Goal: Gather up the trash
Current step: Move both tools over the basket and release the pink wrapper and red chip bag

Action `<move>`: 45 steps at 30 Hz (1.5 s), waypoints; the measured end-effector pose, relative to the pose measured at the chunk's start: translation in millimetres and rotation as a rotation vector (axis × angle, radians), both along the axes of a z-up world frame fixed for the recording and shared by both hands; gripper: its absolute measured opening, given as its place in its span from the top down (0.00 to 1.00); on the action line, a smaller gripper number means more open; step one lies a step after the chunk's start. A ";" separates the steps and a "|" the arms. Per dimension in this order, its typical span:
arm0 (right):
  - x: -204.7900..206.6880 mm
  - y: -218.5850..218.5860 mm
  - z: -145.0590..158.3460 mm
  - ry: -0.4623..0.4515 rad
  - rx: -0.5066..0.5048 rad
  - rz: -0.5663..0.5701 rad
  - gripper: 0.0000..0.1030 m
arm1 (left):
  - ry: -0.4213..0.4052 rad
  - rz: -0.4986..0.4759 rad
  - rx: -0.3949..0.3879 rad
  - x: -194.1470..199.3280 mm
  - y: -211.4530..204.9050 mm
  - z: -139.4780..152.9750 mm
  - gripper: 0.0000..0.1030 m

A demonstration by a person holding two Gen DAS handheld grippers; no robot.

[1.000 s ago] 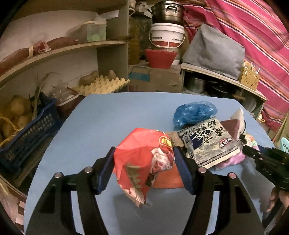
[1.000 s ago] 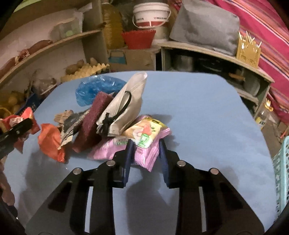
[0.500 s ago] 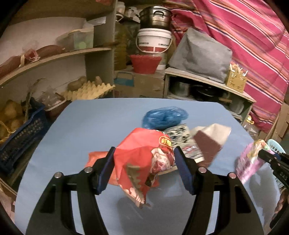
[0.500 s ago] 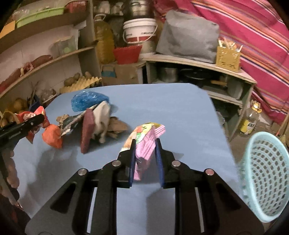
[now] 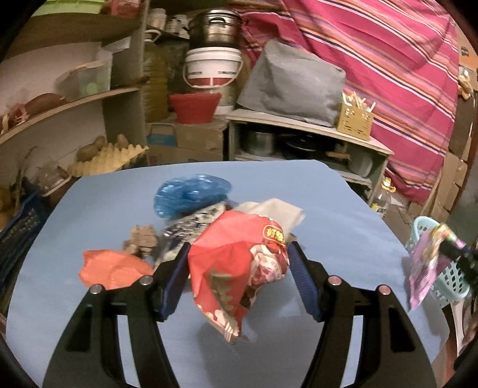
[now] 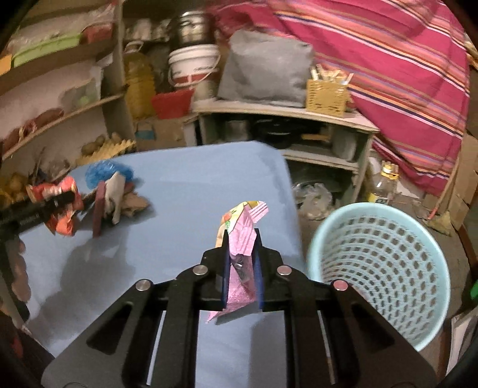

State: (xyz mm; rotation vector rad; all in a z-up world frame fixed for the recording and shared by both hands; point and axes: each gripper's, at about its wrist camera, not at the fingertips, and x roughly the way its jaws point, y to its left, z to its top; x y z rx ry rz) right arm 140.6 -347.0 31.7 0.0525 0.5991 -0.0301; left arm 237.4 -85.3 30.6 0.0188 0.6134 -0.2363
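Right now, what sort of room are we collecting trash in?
Probably a cluttered home pantry or storeroom: shelves holding potatoes beside an egg tray, a steel pot stacked on a white bucket, a cooking-oil jug.

**Both grippers clamped, held aloft**

The left gripper (image 5: 239, 268) fills the lower centre of its own view, jaws set wide and pinching. The right gripper (image 6: 242, 253) sits lower centre in its view, jaws nearly together, gripping tight.

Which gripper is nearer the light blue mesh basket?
Right. The right gripper, holding the pink wrapper, is beside the light blue mesh basket; the left gripper holds the red snack bag over the table's middle.
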 end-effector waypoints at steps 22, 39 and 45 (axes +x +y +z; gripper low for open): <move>-45.8 -170.2 3.6 -0.032 0.075 -0.323 0.86 | -0.013 -0.167 -0.018 -16.1 -121.9 11.4 0.37; -56.8 -204.5 -12.0 0.010 0.095 -0.403 0.32 | 0.009 -0.350 -0.009 -34.3 -256.3 -2.6 0.37; -73.1 -209.4 -8.9 -0.027 0.064 -0.461 0.10 | 0.028 -0.395 -0.016 -38.9 -290.9 -10.5 0.37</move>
